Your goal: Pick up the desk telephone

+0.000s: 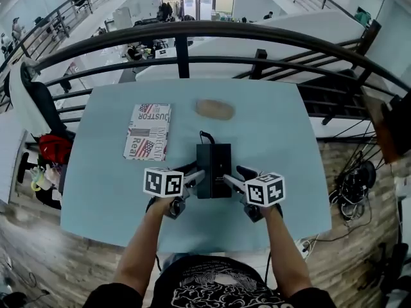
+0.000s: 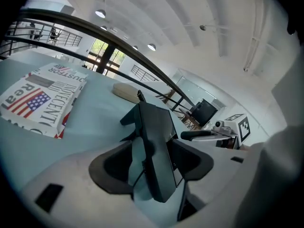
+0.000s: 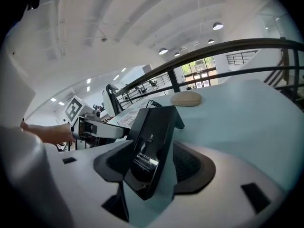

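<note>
The desk telephone (image 1: 213,165), a black slab with a cord at its far end, lies in the middle of the light blue table (image 1: 282,140). My left gripper (image 1: 196,176) stands at the phone's near left side and my right gripper (image 1: 232,178) at its near right side. In the left gripper view the phone (image 2: 154,127) has its edge between the jaws of the left gripper (image 2: 152,164), with gaps on both sides. The right gripper view shows the phone (image 3: 154,132) likewise between the open jaws of the right gripper (image 3: 151,169), the pads not pressing on it.
A flat book with a flag print (image 1: 148,131) lies left of the phone. A tan oval object (image 1: 215,110) sits beyond it. A dark metal railing (image 1: 183,43) runs behind the table's far edge. Cables lie on the floor at the right (image 1: 352,185).
</note>
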The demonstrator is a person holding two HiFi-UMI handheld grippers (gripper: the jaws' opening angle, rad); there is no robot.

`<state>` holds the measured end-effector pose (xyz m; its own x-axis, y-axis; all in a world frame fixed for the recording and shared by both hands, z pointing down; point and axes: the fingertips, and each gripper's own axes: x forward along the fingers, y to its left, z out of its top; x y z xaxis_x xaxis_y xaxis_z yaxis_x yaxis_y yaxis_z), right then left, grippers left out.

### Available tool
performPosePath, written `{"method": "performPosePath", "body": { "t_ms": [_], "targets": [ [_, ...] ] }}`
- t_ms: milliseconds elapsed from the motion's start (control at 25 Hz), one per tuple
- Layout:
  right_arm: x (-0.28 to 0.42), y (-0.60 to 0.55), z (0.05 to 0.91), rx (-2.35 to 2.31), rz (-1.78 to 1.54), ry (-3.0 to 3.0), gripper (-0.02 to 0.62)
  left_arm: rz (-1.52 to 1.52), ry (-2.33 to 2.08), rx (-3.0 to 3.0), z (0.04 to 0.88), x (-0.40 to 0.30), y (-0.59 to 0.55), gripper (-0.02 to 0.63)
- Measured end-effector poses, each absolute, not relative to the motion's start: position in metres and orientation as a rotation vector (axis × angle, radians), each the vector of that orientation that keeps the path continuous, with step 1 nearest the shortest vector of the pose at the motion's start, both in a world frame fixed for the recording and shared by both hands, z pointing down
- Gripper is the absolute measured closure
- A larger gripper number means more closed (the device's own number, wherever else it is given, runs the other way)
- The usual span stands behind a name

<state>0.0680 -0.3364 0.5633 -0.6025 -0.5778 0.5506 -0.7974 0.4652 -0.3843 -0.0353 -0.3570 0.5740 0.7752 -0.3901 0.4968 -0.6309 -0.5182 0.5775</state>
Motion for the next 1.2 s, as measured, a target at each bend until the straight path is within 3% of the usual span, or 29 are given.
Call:
{"method": "performPosePath", "body": {
  "t_ms": [920,1200],
  "targets": [
    [0.045,-0.349,0.607,0.978,1.334,-2.378,0.327,0.424,-0.527,2.115,0.6,-0.001,-0.367,0.356],
    [0.042,-0.348,0.606,0.937,1.355,-2.388,0.344,0.397,-0.53,2.117,0.597,0.004,-0.366,0.388]
  ]
}}
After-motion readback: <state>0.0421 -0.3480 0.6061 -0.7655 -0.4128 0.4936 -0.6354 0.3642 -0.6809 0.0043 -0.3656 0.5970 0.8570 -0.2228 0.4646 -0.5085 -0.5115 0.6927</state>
